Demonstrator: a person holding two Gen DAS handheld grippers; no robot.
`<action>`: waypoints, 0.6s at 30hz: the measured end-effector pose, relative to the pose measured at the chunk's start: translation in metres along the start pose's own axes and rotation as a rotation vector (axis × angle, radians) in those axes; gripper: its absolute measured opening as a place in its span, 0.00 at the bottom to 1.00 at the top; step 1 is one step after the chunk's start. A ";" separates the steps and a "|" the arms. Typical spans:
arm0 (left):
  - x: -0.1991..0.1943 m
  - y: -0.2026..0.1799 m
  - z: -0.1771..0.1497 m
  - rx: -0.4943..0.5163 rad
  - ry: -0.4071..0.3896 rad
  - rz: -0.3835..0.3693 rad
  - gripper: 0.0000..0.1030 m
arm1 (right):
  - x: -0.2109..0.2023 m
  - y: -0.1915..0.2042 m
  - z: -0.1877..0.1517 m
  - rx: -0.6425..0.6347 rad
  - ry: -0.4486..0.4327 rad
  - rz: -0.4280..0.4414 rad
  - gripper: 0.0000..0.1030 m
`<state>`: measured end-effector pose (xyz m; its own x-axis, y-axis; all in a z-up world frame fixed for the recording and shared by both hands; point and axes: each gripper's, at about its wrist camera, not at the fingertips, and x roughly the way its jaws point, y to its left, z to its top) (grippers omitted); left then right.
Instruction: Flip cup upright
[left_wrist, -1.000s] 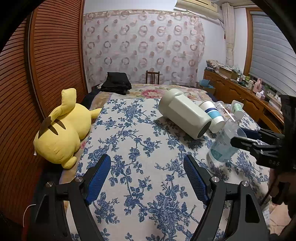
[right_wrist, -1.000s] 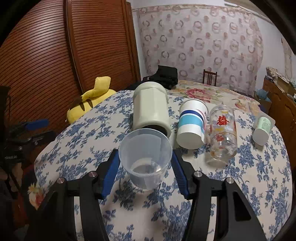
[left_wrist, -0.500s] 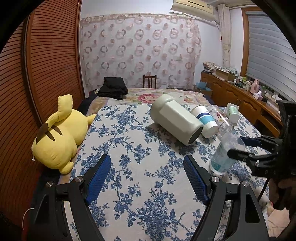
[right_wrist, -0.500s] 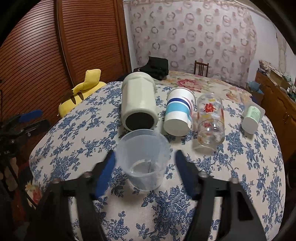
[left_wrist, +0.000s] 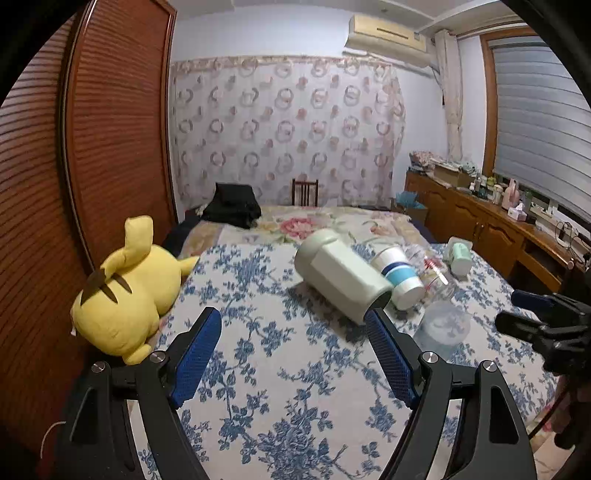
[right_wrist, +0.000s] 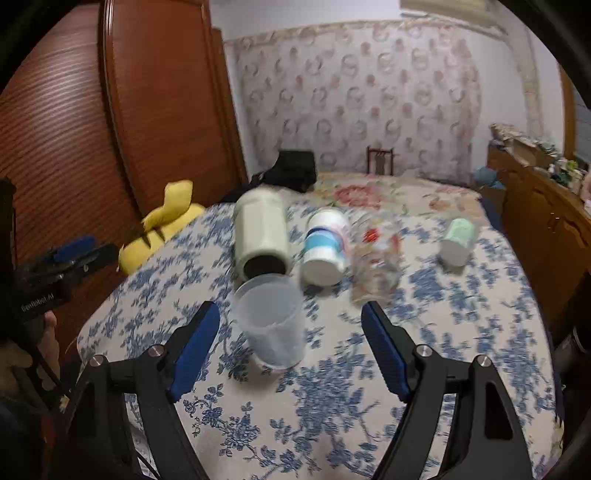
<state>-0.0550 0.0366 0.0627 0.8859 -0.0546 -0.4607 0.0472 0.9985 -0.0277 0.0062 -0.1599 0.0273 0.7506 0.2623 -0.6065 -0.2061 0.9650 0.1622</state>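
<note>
The cup (right_wrist: 271, 325) is stood upright, mouth up, axis vertical, on the tabletop (right_wrist: 461, 332); both grippers' fingers (right_wrist: 195, 350) are spread, empty.

A home bedroom: a bed (left_wrist: 280, 369) under a floral sheet, a yellow plush toy (left_wrist: 125, 295), a wooden wardrobe (left_wrist: 118, 129), patterned curtain (left_wrist: 280, 133).

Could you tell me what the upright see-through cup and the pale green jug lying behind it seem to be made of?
Upright see-through cup: probably thin frosted plastic; the floral cloth shows hazily through its wall. Pale green jug: opaque, smooth matte, likely plastic, possibly ceramic.
</note>
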 end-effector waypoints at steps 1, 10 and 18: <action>-0.002 -0.003 0.001 0.004 -0.010 -0.001 0.80 | -0.005 -0.001 0.001 0.002 -0.015 -0.012 0.78; -0.023 -0.022 0.001 0.029 -0.094 -0.006 0.97 | -0.051 -0.014 0.004 0.034 -0.137 -0.118 0.88; -0.029 -0.027 -0.007 0.029 -0.124 0.039 0.99 | -0.065 -0.022 0.000 0.058 -0.178 -0.176 0.88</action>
<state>-0.0848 0.0113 0.0706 0.9376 -0.0173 -0.3472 0.0238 0.9996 0.0147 -0.0385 -0.1984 0.0630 0.8713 0.0819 -0.4838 -0.0301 0.9930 0.1139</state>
